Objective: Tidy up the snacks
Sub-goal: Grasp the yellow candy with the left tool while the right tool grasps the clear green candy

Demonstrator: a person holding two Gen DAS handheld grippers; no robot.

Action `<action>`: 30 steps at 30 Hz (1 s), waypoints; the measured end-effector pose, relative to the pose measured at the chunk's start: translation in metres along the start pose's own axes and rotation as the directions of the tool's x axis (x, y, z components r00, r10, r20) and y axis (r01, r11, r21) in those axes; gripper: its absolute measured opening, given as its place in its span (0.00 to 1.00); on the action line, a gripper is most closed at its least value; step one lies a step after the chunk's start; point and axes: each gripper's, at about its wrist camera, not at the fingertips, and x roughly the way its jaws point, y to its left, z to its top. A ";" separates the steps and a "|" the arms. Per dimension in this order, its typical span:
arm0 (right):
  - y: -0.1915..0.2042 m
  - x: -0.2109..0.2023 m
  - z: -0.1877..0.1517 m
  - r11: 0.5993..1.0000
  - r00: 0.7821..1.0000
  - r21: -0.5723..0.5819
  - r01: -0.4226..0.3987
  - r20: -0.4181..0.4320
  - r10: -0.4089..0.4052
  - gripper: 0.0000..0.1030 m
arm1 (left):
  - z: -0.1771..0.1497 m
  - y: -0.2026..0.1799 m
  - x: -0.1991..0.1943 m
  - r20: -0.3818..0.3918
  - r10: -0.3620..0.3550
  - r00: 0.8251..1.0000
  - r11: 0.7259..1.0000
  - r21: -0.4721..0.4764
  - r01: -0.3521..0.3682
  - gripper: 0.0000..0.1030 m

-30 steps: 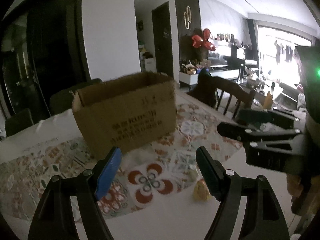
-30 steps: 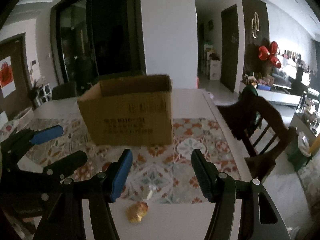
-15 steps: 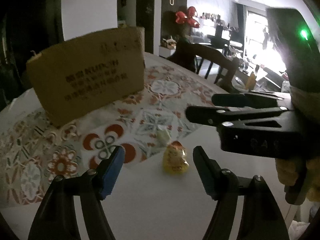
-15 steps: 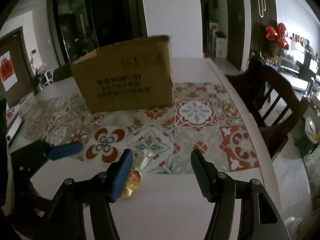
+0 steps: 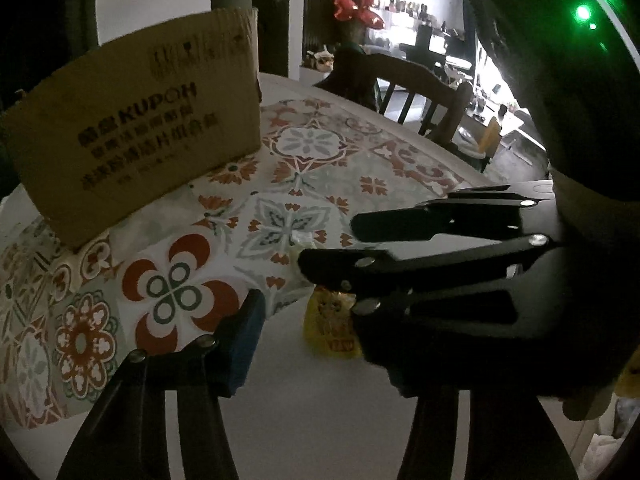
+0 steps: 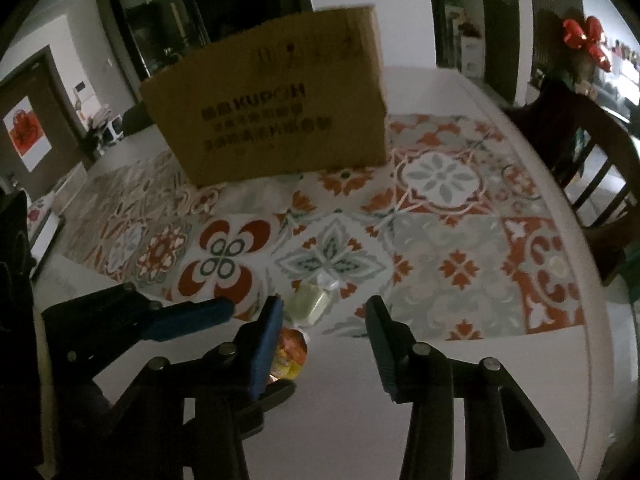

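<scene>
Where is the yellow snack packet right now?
The yellow packet lies on the bare table just off the patterned mat's near edge, beside a pale green packet; in the right wrist view it sits by the left finger.

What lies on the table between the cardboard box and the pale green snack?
Nothing: only bare patterned tablecloth separates the cardboard box from the pale green snack, seen in the right wrist view.

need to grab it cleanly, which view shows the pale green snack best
The right wrist view: the green snack lies unobstructed on the mat, just ahead of the open jaws. In the left wrist view the right gripper covers almost all of it, leaving only the yellow snack readable.
</scene>
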 end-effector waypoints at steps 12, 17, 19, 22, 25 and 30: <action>0.008 0.021 0.004 1.000 1.000 -0.008 -0.007 -0.022 0.007 0.25 | 0.000 0.002 0.009 -0.013 -0.051 0.999 0.999 0.003 0.051 0.30; 0.003 0.016 0.002 1.000 1.000 0.013 0.014 -0.008 -0.014 0.24 | -0.001 0.003 0.008 -0.007 -0.027 1.000 1.000 0.008 0.028 0.29; 0.000 0.013 0.000 1.000 1.000 0.022 0.022 -0.004 -0.022 0.23 | -0.002 0.005 0.005 -0.011 -0.012 1.000 1.000 -0.001 0.012 0.29; -0.004 0.007 -0.002 0.999 0.999 0.033 0.041 0.012 -0.042 0.19 | -0.005 0.011 -0.001 -0.016 0.011 1.000 1.000 -0.023 -0.011 0.29; -0.005 0.004 -0.004 0.998 0.998 0.045 0.052 0.021 -0.053 0.12 | -0.006 0.017 -0.007 -0.011 0.043 0.999 0.998 -0.039 -0.044 0.29; -0.007 0.004 -0.004 0.997 0.998 0.064 0.052 0.020 -0.054 0.12 | -0.006 0.027 -0.013 -0.004 0.083 0.997 0.994 -0.072 -0.083 0.29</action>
